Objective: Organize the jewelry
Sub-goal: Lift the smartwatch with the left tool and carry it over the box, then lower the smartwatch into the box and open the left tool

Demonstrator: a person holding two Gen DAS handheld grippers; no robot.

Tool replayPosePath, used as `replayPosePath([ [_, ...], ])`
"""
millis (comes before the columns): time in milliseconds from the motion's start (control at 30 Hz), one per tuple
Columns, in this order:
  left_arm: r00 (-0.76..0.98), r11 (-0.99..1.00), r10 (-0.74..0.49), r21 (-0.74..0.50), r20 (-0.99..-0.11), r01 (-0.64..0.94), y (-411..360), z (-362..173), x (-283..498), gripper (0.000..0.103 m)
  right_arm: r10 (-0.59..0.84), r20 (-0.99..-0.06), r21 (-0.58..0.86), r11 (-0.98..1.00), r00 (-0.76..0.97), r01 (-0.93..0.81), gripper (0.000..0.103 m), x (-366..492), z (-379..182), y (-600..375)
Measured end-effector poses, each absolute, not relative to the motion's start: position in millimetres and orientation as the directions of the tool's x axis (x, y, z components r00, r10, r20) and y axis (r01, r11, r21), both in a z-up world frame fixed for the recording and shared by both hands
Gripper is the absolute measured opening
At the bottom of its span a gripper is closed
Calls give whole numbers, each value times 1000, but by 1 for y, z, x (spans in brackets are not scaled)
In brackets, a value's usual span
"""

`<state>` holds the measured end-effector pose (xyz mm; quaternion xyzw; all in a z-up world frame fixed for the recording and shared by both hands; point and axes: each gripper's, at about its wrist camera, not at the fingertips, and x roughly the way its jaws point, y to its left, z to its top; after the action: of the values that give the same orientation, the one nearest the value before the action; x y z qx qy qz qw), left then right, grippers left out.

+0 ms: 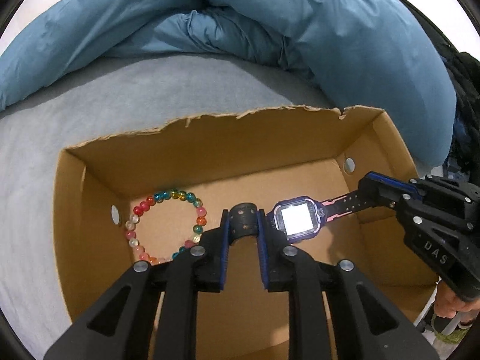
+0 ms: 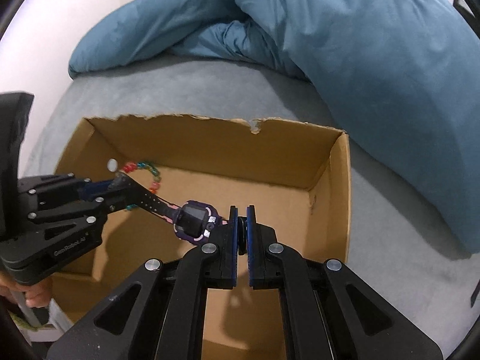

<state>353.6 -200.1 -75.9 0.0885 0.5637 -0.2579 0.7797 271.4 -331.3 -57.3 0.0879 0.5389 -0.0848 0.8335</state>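
Note:
A purple and pink smartwatch [image 1: 295, 219] with a lit screen hangs stretched between both grippers above the floor of an open cardboard box [image 1: 210, 141]. My left gripper [image 1: 243, 220] is shut on the curled black strap end; in the right wrist view the left gripper [image 2: 117, 183] comes in from the left. My right gripper [image 2: 241, 214] is shut on the other strap end, next to the watch [image 2: 195, 220]; from the left wrist camera the right gripper [image 1: 367, 193] enters from the right. A bracelet of colourful beads [image 1: 166, 225] lies on the box floor at the left, partly hidden by the left gripper [image 2: 147, 169].
The box [image 2: 210, 138] has a torn far rim and sits on a grey bed sheet [image 1: 90, 105]. A bunched blue duvet [image 1: 270, 30] lies behind and to the right of it. A person's hand [image 2: 36, 297] grips the left tool's handle.

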Motion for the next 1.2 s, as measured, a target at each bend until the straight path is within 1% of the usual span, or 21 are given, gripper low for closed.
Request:
replayPosePath([
  [100,238,850,-284,-129,-929,511,-207,-79,353,21,-63,-920,33,971,387,238,4,273,-63,-333],
  [367,241,854,-282,-129,-928,503,-205,-83,350,21,-83,-919,13,971,386,239,4,274,-60,-334],
  [400,238,853,-284,-131,-929,505,-205,-83,350,24,-82,-921,12,971,381,238,4,276,-61,-334],
  [433,238,853,-277,-124,-931,507,-206,-84,350,26,-80,-923,13,971,376,238,6,276,-61,-333],
  [500,258,856,-255,-93,-932,508,-206,-81,350,35,-99,-918,-4,970,383,241,13,276,-58,-333],
  [533,272,858,-245,-78,-930,507,-206,-79,350,35,-114,-915,-18,970,388,242,19,276,-56,-332],
  [567,275,859,-251,-83,-928,506,-204,-75,349,36,-118,-910,-21,970,397,241,22,276,-53,-331],
  [633,274,864,-268,-104,-924,492,-199,-67,348,36,-126,-903,-23,969,410,247,22,272,-43,-330],
  [833,363,872,-313,-115,-878,476,-169,-11,321,36,-143,-867,-12,964,477,267,24,236,10,-324],
  [933,413,876,-332,-114,-848,469,-144,24,292,36,-142,-836,15,960,531,280,28,196,45,-317],
  [1000,446,883,-331,-106,-832,457,-126,44,270,36,-144,-820,26,957,554,288,28,170,61,-311],
  [1067,469,886,-339,-109,-816,450,-108,60,247,36,-141,-807,42,955,573,293,28,140,76,-307],
  [1200,495,892,-354,-126,-794,435,-77,80,200,36,-138,-798,54,953,587,297,29,99,84,-287],
])
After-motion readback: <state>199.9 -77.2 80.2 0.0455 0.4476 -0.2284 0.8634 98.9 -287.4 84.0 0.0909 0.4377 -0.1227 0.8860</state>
